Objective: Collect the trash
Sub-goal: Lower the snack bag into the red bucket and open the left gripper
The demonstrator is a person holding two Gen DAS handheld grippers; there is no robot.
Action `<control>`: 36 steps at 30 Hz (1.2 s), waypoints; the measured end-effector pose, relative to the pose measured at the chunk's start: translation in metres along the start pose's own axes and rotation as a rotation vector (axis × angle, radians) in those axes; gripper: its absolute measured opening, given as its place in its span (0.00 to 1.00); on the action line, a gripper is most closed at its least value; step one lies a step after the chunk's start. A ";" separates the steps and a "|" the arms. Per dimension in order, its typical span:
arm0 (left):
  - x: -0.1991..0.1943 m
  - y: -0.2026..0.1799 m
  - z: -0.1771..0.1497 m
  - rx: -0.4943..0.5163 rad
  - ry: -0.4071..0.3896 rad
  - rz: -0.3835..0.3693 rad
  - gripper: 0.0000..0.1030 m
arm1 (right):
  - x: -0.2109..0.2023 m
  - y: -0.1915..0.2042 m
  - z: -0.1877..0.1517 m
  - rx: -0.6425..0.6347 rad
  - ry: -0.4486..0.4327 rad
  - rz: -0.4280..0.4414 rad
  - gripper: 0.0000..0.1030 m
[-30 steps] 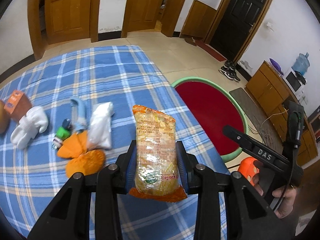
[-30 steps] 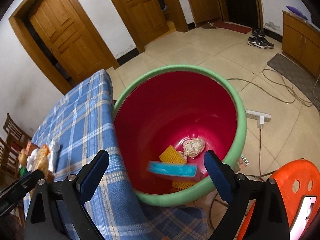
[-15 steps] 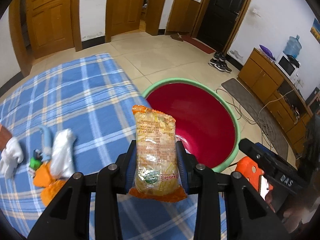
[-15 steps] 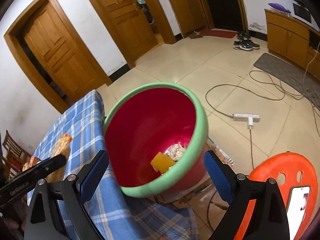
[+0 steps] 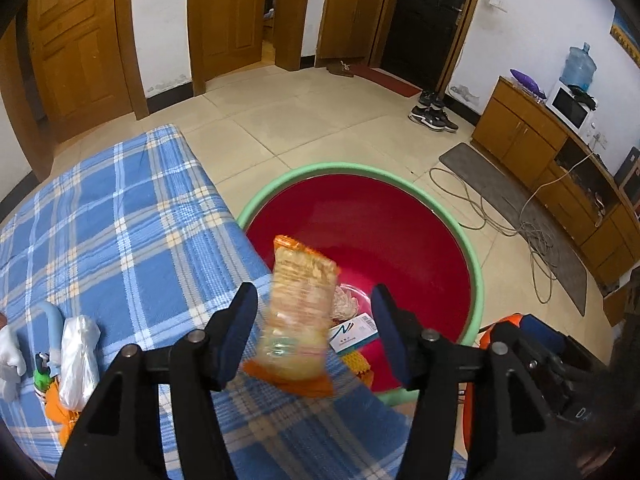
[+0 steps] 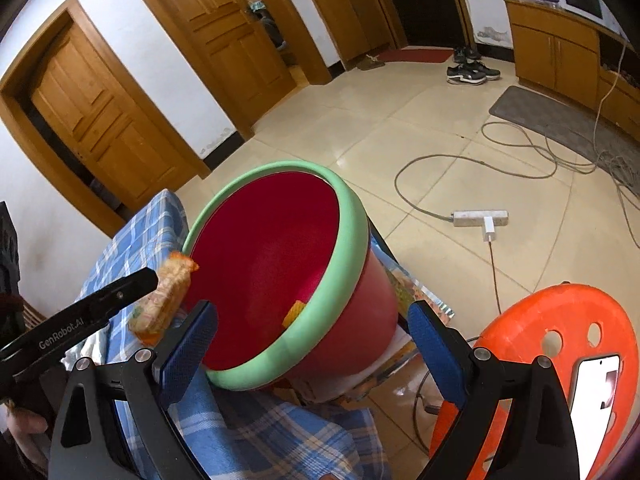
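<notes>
A yellow and orange snack packet [image 5: 298, 316] hangs blurred between the spread fingers of my left gripper [image 5: 314, 334], touching neither, at the near rim of the red bin with a green rim [image 5: 472, 256]. The packet [image 6: 164, 300] also shows in the right wrist view beside the left gripper's finger [image 6: 100, 308]. My right gripper [image 6: 316, 344] is open and empty, to the right of the bin [image 6: 352, 216]. In the bin lie a crumpled wad [image 5: 346, 302], a blue and white card [image 5: 354, 332] and a yellow piece [image 6: 296, 312].
On the blue plaid table [image 5: 120, 232] at the left lie a clear plastic bag [image 5: 78, 356], orange wrappers [image 5: 60, 412], a small green bottle [image 5: 40, 376] and a white cloth [image 5: 10, 356]. An orange stool [image 6: 560, 344] with a phone stands on the right. Cables and a power strip [image 6: 480, 218] lie on the floor.
My left gripper swung right from the table to the bin, then opened and let go of the packet. My right gripper drew back from the bin's mouth, open throughout.
</notes>
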State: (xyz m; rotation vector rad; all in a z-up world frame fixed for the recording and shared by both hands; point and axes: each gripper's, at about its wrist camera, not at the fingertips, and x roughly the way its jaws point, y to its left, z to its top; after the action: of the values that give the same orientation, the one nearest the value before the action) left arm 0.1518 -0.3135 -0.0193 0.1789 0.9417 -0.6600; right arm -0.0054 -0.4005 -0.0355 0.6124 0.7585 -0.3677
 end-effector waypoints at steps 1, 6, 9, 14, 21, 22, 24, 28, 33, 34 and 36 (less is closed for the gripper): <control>0.000 0.000 0.000 -0.001 0.001 0.002 0.58 | 0.000 0.000 0.000 0.000 -0.001 0.000 0.93; -0.004 0.003 -0.002 -0.014 0.003 0.010 0.60 | -0.004 0.000 -0.002 -0.005 -0.006 0.008 0.93; -0.006 0.006 -0.006 -0.013 0.001 0.019 0.60 | -0.005 0.003 -0.002 -0.009 -0.007 0.011 0.93; -0.002 0.010 -0.012 -0.017 0.023 0.029 0.60 | -0.007 0.002 -0.004 -0.007 -0.010 0.015 0.93; 0.013 0.012 -0.023 -0.018 0.061 0.043 0.57 | -0.006 0.001 -0.002 -0.002 -0.009 0.014 0.93; 0.015 0.012 -0.024 -0.012 0.068 0.049 0.48 | -0.006 0.000 -0.002 0.000 -0.009 0.014 0.93; 0.020 0.012 -0.025 -0.005 0.089 0.057 0.42 | -0.005 -0.001 -0.002 0.001 -0.009 0.014 0.93; 0.020 0.006 -0.021 0.015 0.084 0.042 0.39 | -0.004 -0.001 -0.002 0.003 -0.003 0.010 0.93; 0.022 -0.002 -0.008 0.028 0.064 0.015 0.39 | -0.003 -0.003 -0.002 0.006 -0.002 0.000 0.93; 0.023 -0.004 -0.004 0.033 0.061 0.002 0.39 | -0.003 -0.003 -0.001 0.006 -0.002 -0.002 0.93; 0.026 -0.006 0.001 0.040 0.064 0.002 0.40 | -0.002 -0.003 -0.001 0.008 0.002 -0.004 0.93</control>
State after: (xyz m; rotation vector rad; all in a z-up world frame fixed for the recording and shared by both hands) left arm 0.1601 -0.3305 -0.0385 0.2370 0.9899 -0.6750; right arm -0.0092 -0.4019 -0.0357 0.6189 0.7607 -0.3741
